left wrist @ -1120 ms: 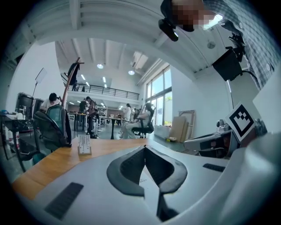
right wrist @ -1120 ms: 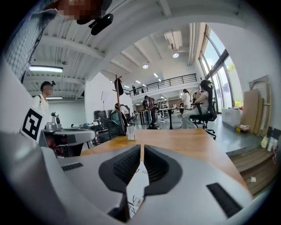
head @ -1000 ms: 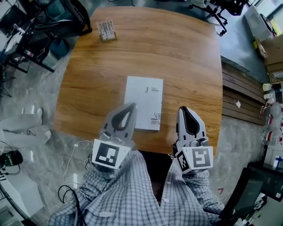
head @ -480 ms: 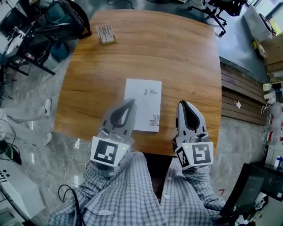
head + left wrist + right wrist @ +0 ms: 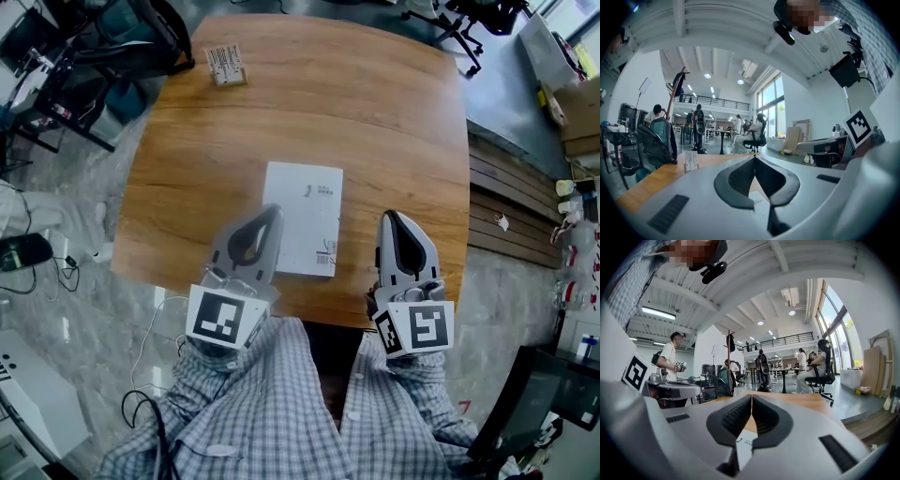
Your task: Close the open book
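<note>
Book [image 5: 303, 217] lies flat, cover up, at frame center on the tabletop [image 5: 375, 112]; it looks already closed. Left tongs [image 5: 270, 214] at its lower left and right tongs [image 5: 393, 219] lower right are both clenched on nothing. Closing step seems done. Next move is probably just backing off.

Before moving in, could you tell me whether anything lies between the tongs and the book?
Nothing visible does: only bare table separates the right tongs from the book; the left tongs sit at its edge.
</note>
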`<state>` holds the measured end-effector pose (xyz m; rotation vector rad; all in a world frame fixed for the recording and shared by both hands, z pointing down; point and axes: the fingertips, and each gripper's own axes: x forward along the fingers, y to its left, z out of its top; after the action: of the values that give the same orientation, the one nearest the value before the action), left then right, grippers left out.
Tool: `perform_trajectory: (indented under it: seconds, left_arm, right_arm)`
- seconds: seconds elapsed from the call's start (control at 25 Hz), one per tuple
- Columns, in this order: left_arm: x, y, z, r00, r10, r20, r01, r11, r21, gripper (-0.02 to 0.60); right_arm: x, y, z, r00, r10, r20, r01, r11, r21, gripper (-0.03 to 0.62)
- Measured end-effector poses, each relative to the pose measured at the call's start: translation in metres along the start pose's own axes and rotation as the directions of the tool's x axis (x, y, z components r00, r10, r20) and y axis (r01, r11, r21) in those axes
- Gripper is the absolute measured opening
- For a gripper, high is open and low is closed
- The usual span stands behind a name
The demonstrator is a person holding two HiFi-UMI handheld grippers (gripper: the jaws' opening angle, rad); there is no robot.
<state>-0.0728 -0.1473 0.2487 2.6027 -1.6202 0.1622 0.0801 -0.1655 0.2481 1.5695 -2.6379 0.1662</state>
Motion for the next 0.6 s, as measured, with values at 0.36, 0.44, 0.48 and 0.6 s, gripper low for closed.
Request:
perform_trajectory:
  seconds: [0.36, 0.44, 0.48, 0.6]
  left_arm:
    - [0.0010, -0.0021, 0.0028, 1.000, -0.012, -0.001, 0.012, 1.000, -0.003, 0.009]
    - [0.0017, -0.0023, 0.0019, 1.000, -0.013, -0.005, 0.013, 1.000, -0.002, 0.009]
    - [0.0021, -0.0031, 0.0013, 1.000, -0.015, -0.007, 0.015, 1.000, -0.001, 0.009]
    - [0.0030, -0.0067, 0.0013, 1.000, -0.023, -0.003, 0.023, 1.000, -0.005, 0.009]
  right_arm:
    - [0.0010, -0.0028, -0.0031, 1.000, -0.003, -0.011, 0.003, 0.999, 0.040, 0.021]
    - [0.0007, -0.0026, -0.0034, 1.000, -0.001, -0.011, 0.001, 0.999, 0.036, 0.020]
    - [0.0002, -0.0028, -0.0036, 1.000, -0.001, -0.011, 0.001, 0.999, 0.035, 0.020]
    - [-0.0018, -0.0042, -0.0040, 1.000, -0.007, -0.011, 0.007, 0.999, 0.035, 0.020]
